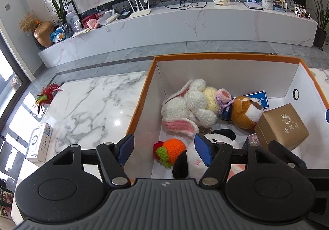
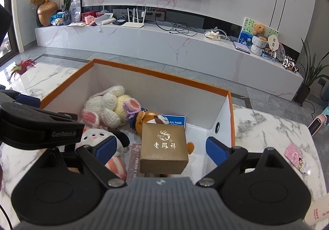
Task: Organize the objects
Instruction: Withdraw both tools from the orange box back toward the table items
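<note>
two handheld grippers hang over an orange-edged white cardboard box (image 2: 230, 119) that stands on a white marble-patterned table (image 1: 92, 102). the left gripper (image 1: 164, 148), its blue pads parted, grasps nothing; one pad sits outside the box's left wall, the other above a white and black plush panda (image 1: 213, 141). the right gripper (image 2: 162, 148) has its jaws opening, and a gold cardboard gift box with gilt characters (image 2: 164, 147) lies between them, tilted, with neither pad touching it. inside the box, a white crocheted rabbit with pink-lined ears (image 1: 189, 106) lies against a brown and white plush animal (image 1: 246, 113), beside a blue rectangular sign with white lettering (image 2: 174, 122). an orange crocheted fruit with a green and red top (image 1: 170, 151) rests near the panda. a white retail carton (image 1: 40, 143) stands on the table well to the left of the box, near a red and green feather toy (image 1: 47, 96).
</note>
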### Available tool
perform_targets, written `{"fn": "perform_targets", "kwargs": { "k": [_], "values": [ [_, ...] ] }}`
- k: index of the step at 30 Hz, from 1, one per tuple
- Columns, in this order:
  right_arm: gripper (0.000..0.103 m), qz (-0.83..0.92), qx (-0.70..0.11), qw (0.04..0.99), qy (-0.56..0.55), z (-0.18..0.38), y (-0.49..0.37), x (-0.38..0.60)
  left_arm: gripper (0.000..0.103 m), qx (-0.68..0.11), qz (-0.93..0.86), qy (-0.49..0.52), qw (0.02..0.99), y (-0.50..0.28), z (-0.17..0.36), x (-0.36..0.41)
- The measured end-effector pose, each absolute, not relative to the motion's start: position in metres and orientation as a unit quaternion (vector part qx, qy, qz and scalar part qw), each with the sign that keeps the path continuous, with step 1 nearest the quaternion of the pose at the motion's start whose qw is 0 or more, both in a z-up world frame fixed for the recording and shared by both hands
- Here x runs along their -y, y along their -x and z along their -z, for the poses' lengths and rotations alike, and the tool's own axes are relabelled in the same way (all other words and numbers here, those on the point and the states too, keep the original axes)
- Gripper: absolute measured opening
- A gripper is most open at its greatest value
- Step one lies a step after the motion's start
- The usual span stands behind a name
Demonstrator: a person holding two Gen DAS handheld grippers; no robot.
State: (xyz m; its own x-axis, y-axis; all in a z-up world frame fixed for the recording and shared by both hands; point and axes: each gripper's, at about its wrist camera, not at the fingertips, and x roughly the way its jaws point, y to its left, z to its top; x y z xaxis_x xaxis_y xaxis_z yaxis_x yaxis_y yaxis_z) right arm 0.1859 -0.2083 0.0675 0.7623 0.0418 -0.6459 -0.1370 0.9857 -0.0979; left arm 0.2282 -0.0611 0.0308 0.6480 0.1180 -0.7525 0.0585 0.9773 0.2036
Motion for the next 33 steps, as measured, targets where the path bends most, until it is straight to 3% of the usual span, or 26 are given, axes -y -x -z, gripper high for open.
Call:
{"fn": "perform_targets", "kwargs": {
  "k": [33],
  "values": [
    [0.098,-0.072,-0.334,0.936,0.091,-0.1,-0.104,0.199,0.077,-0.415,0.035,-0.054,0.908,-0.146,-0.07,0.036]
  ]
}}
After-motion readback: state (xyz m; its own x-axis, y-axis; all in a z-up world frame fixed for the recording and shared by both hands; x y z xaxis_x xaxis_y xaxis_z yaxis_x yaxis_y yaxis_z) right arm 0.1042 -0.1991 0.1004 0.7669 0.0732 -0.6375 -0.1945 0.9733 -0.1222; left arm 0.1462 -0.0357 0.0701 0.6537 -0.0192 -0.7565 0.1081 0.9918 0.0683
